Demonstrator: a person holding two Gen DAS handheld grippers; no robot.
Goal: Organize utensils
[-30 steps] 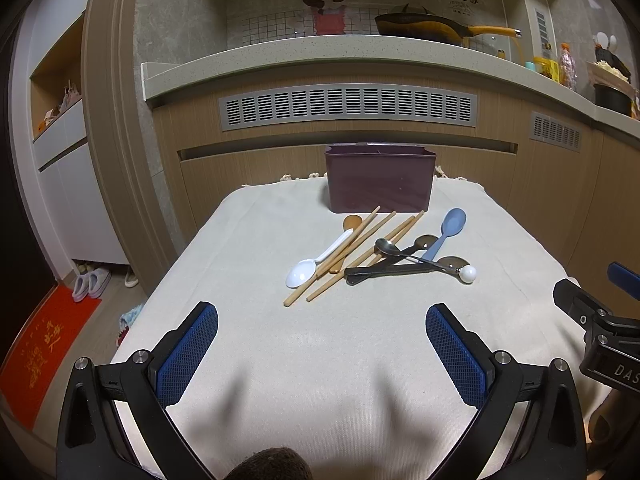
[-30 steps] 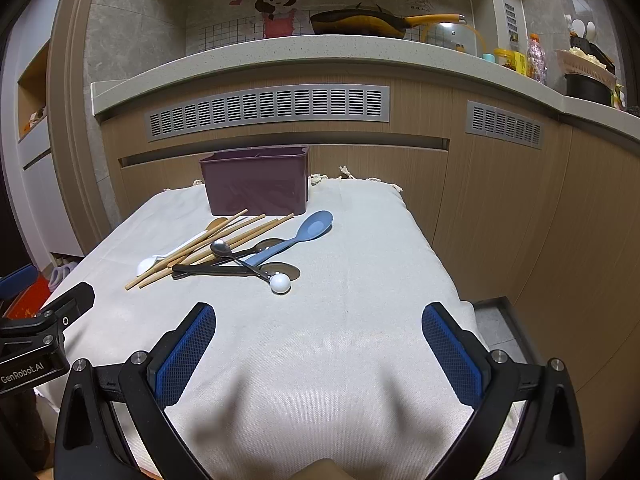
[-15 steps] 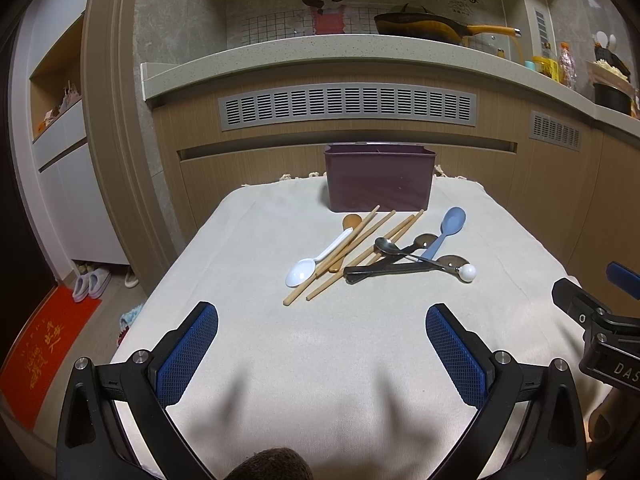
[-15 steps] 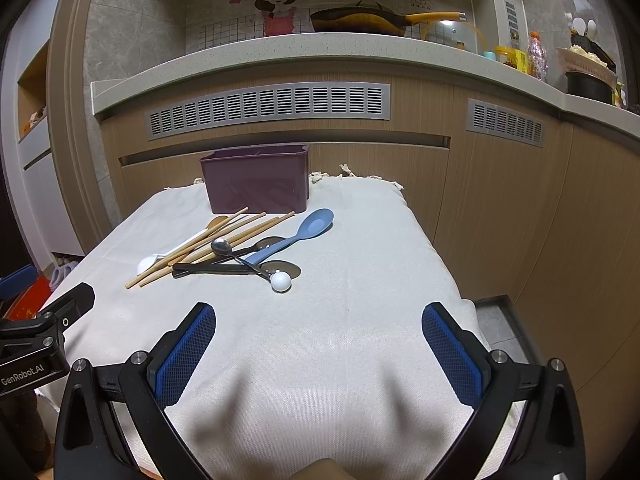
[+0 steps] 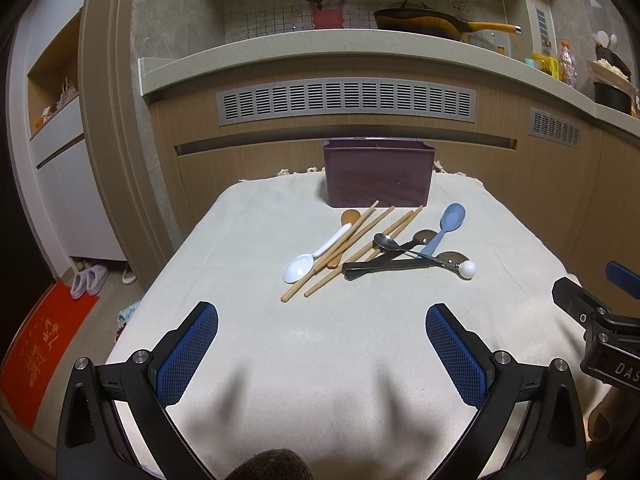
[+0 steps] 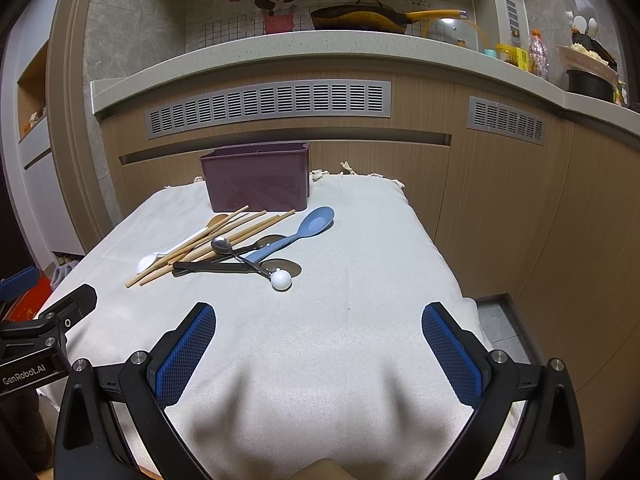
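Both grippers, left gripper [image 5: 322, 354] and right gripper [image 6: 319, 354], hover with fingers spread, empty; utensils [image 5: 376, 246] piled before purple box [image 5: 378, 172] on bench [image 5: 320, 344].

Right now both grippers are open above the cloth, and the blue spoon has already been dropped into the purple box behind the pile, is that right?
Not quite. The blue spoon is not in the purple box; the right wrist view shows it lying on the cloth in the pile, in front of the box. The rest holds: the left gripper and right gripper are both open above the cloth.
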